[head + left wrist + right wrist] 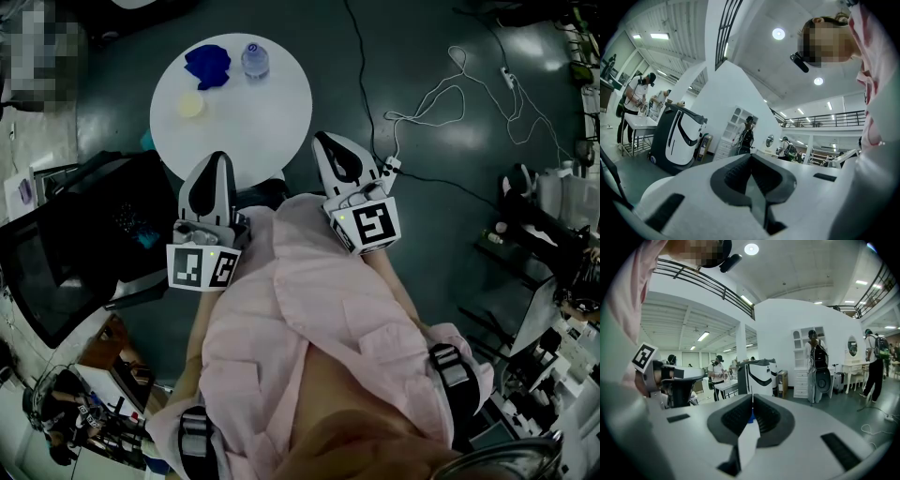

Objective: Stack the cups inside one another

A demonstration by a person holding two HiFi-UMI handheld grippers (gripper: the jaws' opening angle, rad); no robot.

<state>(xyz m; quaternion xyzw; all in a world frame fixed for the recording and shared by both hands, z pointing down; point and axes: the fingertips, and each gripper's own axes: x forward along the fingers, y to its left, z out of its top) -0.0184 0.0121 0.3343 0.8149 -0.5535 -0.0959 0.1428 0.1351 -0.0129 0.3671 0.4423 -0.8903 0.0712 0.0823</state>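
Observation:
Three cups stand on the far part of a round white table in the head view: a blue cup, a pale clear cup to its right, and a yellow cup nearer to me. My left gripper and right gripper are held close to my chest, tips over the table's near edge, well short of the cups. The left gripper has its jaws together with nothing in them. The right gripper is likewise shut and empty. Both point out level into the room.
A black chair stands at the left of the table. White cables and a black cable trail over the dark floor to the right. Cluttered benches line the right side. People and a white-and-black machine stand further off.

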